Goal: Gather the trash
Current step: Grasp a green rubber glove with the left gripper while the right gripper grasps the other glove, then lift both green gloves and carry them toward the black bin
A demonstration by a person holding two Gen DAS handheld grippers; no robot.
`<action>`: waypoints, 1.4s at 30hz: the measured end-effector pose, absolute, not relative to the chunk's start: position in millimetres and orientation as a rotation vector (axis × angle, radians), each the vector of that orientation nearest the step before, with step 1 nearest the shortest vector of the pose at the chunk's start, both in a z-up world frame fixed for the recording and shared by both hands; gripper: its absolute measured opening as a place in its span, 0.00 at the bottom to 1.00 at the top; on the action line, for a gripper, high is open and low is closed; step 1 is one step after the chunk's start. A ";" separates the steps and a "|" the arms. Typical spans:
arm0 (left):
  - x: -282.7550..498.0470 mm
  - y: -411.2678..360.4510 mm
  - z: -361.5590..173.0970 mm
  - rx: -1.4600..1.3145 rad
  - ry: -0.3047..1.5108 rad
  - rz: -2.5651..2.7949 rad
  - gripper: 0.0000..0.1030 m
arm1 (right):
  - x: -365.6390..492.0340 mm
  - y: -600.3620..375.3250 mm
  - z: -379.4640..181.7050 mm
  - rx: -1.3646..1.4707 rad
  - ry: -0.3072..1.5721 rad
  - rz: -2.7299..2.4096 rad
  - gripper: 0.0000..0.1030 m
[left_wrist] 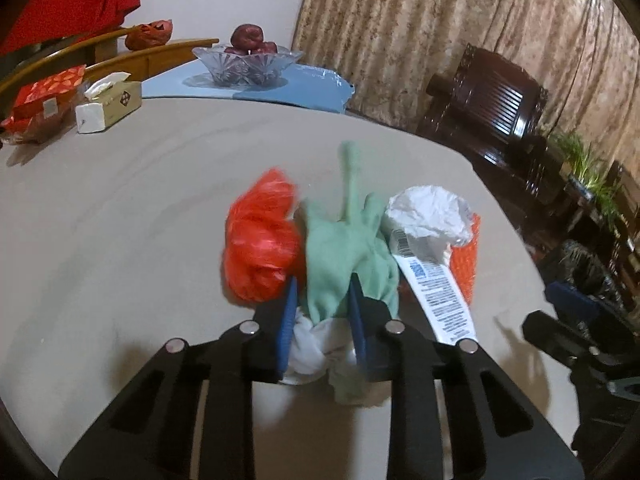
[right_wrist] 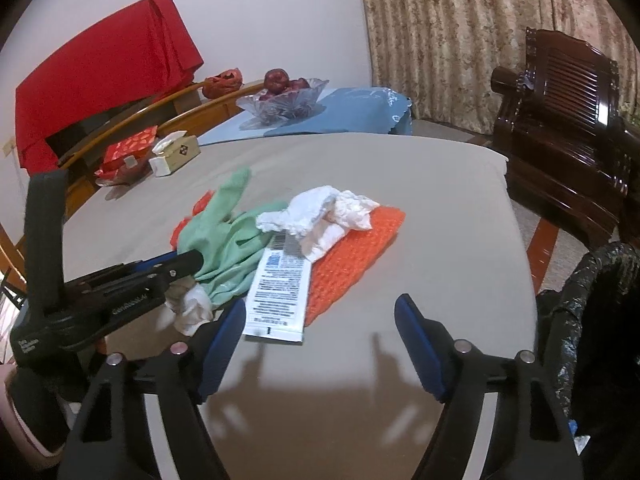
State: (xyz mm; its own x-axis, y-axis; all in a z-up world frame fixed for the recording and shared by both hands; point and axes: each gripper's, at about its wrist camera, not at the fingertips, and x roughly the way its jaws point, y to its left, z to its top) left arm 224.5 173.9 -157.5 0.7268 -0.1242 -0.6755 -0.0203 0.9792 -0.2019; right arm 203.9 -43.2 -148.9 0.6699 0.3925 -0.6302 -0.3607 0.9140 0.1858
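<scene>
Green glove [left_wrist: 344, 248] pinched in left hand-held gripper [left_wrist: 322, 312]; right hand-held gripper [right_wrist: 320, 344] released, holding nothing.

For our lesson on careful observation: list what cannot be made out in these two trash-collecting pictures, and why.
1. Tube lettering: too small and blurred, both views.
2. Inside the bin: cut off by the right wrist view's edge.
3. White wad: partly hidden by the left gripper and green glove.
4. Red bag: mostly hidden behind the glove, right wrist view.
</scene>
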 end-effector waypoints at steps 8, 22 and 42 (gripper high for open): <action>182.4 189.6 -130.2 -0.216 0.694 0.011 0.22 | 198.6 -20.6 -141.9 0.052 0.708 0.468 0.72; 162.3 243.6 -145.2 -0.227 0.705 0.129 0.22 | 205.3 54.9 -156.5 0.014 0.758 0.557 0.59; 143.7 237.0 -136.8 -0.272 0.678 0.115 0.22 | 210.3 66.6 -173.1 -0.041 0.814 0.562 0.28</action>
State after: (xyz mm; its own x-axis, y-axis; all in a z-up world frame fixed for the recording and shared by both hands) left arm 143.7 237.0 -136.8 0.7744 0.0167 -0.6325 -0.1930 0.9582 -0.2110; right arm 210.3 66.6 -173.1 0.5490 0.4594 -0.6983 -0.4902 0.8536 0.1762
